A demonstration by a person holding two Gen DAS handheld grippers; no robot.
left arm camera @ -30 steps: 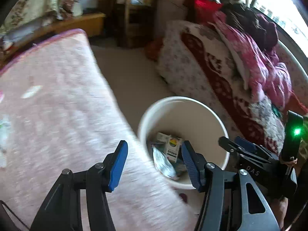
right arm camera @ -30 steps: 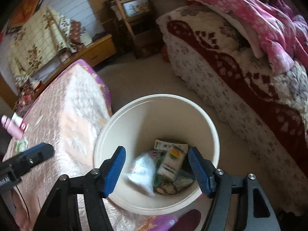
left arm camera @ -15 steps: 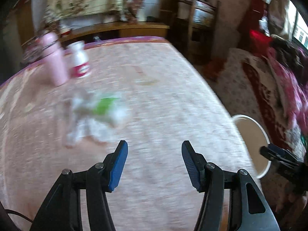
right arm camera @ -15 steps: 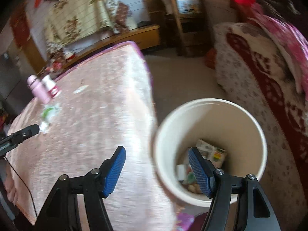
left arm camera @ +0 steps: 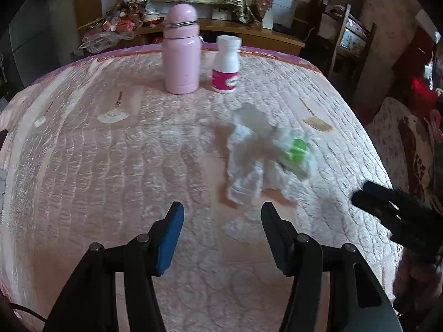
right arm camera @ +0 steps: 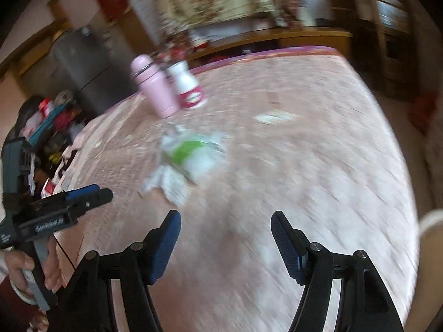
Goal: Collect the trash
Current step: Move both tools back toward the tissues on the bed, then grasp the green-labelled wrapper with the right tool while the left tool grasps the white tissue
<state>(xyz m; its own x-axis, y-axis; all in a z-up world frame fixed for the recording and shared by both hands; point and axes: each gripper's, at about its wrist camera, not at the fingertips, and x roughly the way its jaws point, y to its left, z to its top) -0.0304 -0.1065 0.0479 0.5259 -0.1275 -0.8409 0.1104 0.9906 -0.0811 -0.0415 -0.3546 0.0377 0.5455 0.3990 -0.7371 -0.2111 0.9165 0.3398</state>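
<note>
Crumpled white tissue (left arm camera: 249, 163) lies on the pink quilted table (left arm camera: 110, 166), with a clear wrapper bearing a green patch (left arm camera: 297, 152) against its right side. My left gripper (left arm camera: 221, 221) stands open just short of the pile, nothing between its fingers. In the blurred right wrist view the same tissue (right arm camera: 169, 179) and green wrapper (right arm camera: 191, 149) lie ahead and left of my right gripper (right arm camera: 225, 229), which is open and empty. The right gripper also shows at the right edge of the left wrist view (left arm camera: 387, 207). The left gripper appears at the left of the right wrist view (right arm camera: 97, 193), held by a hand.
A pink flask (left arm camera: 181, 52) and a white bottle with a pink label (left arm camera: 225, 66) stand at the table's far side. Behind it runs a wooden bench with clutter (left arm camera: 249, 36). A patterned sofa (left arm camera: 409, 144) lies to the right. A pale bin rim (right arm camera: 432, 221) shows at the right edge.
Both grippers swung left from above the white bin with trash in it to over the table. The tissue and wrapper now lie close ahead of both. Neither gripper's opening changed.
</note>
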